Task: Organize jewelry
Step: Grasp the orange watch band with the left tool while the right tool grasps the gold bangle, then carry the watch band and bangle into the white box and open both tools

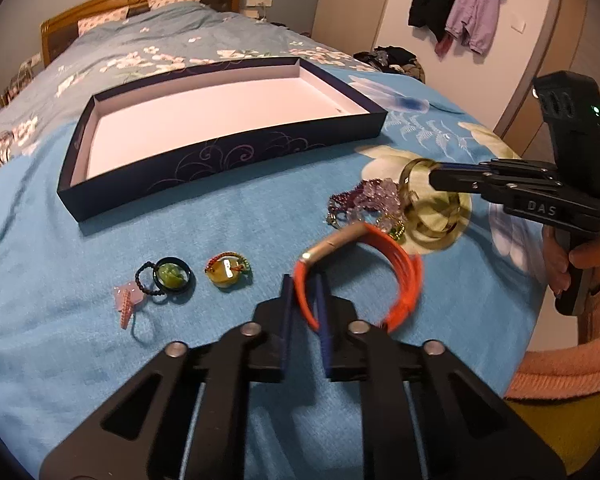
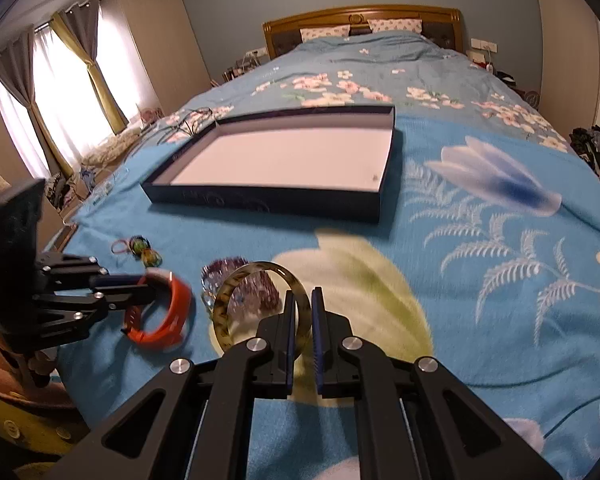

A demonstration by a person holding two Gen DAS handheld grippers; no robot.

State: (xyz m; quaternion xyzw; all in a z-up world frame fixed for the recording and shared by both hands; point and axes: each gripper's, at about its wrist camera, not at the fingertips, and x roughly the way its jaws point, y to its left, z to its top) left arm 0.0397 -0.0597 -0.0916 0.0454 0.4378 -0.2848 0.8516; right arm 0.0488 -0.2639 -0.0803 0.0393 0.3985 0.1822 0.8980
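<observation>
On bed (image 1: 100, 208): 1 box (image 1: 220, 152), 2 bangles (image 1: 360, 276).

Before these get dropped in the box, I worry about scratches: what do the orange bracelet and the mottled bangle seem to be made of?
The orange bracelet looks like matte cords or rubbery strands joined by a brushed metal tube; blur leaves it open. The mottled bangle seems rigid and glossy, translucent amber with dark flecks, perhaps resin, horn or stone. The box looks like printed cardboard.

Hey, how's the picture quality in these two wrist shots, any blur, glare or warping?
Left wrist view: the orange bracelet is motion-smeared in the left gripper; fisheye bows the box. Right wrist view: the window is blown out white, the amber bangle in the right gripper is slightly soft, and the corners vignette black.
</observation>
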